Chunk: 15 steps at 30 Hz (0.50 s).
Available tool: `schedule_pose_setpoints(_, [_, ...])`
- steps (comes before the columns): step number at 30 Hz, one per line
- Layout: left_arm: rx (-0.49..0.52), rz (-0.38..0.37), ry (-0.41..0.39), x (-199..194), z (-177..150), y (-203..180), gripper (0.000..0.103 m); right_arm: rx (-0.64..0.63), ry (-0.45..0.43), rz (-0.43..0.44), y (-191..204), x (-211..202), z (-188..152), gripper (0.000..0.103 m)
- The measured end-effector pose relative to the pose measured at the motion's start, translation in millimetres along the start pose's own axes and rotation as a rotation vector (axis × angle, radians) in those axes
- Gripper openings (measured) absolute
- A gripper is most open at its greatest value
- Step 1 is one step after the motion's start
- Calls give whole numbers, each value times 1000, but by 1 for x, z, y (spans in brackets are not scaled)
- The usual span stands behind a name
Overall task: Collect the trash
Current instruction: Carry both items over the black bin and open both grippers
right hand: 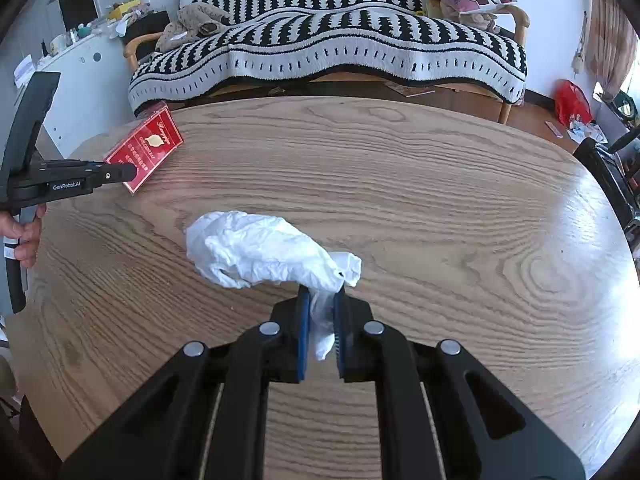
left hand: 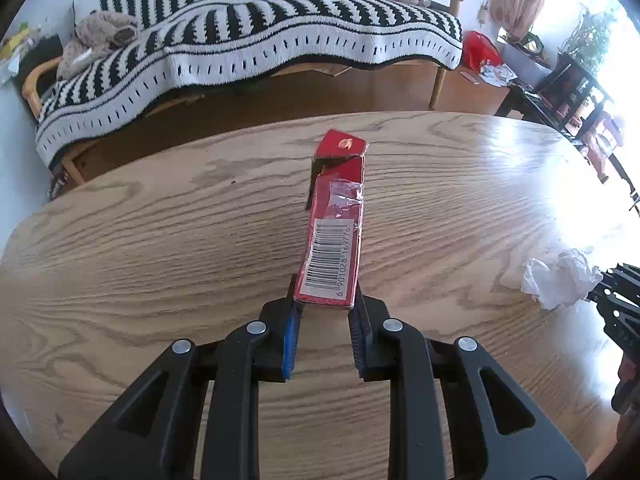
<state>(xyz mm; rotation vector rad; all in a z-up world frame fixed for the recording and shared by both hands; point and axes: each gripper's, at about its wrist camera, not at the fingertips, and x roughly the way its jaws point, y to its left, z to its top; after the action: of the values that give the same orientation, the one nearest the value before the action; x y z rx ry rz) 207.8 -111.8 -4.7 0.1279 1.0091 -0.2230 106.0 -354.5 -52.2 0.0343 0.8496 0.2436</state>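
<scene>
My left gripper point(left hand: 325, 304) is shut on a red cigarette box point(left hand: 334, 236) with a barcode and torn wrap, holding it by its near end above the round wooden table point(left hand: 160, 240). In the right wrist view the same box point(right hand: 146, 146) shows at the far left, held by the left gripper point(right hand: 120, 172). My right gripper point(right hand: 320, 304) is shut on a crumpled white tissue point(right hand: 260, 250), which sticks out ahead and to the left over the table point(right hand: 440, 220). The tissue point(left hand: 560, 280) also shows at the right edge of the left wrist view.
Behind the table stands a sofa with a black-and-white striped blanket point(right hand: 328, 40) and stuffed toys. A red bag point(right hand: 572, 102) and scattered papers lie on the floor at right. A dark shelf point(left hand: 572, 80) stands far right. A white cabinet point(right hand: 80, 60) stands at left.
</scene>
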Motion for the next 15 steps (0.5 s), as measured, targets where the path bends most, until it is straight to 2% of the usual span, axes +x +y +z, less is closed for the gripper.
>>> schedule_pose_setpoints(9, [42, 7, -37, -45, -10, -20, 21, 148, -27, 32, -9, -27, -31, 10])
schedule_pose_setpoints(15, [78, -30, -63, -87, -26, -42, 21, 207, -65, 24, -17, -77, -58, 10])
